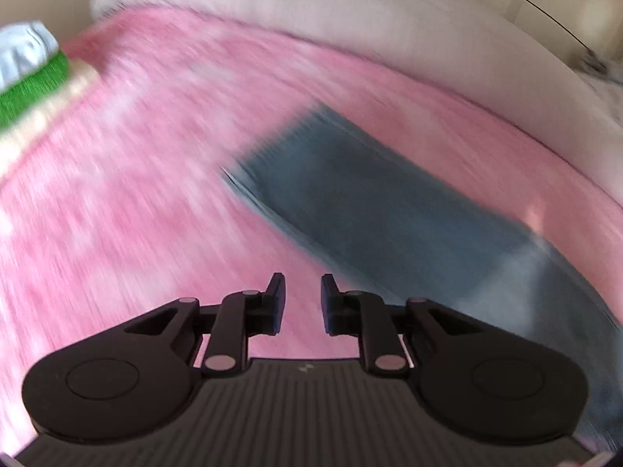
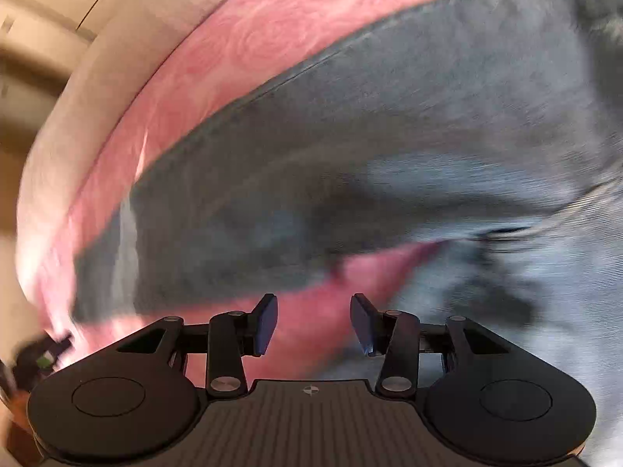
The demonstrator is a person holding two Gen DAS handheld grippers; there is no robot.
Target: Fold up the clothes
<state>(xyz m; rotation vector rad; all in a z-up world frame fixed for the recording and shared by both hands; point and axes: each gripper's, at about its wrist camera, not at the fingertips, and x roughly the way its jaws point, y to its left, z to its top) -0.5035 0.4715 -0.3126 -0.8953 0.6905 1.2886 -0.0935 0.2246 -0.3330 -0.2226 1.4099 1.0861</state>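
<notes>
A grey-blue garment (image 1: 381, 210) lies on the pink bedcover (image 1: 155, 179), stretching from the middle to the lower right of the left wrist view. My left gripper (image 1: 303, 301) is open and empty, over pink cover just left of the garment. In the right wrist view the same garment (image 2: 389, 136) fills most of the frame, with a fold or leg gap showing pink below it. My right gripper (image 2: 314, 323) is open and empty, just above the garment's near edge. Both views are motion-blurred.
A stack of folded clothes, white, green and cream (image 1: 35, 78), sits at the far left of the bed. A pale mattress edge or pillow (image 1: 311, 7) runs behind the pink cover. A dark object (image 2: 35, 354) lies off the bed's left edge.
</notes>
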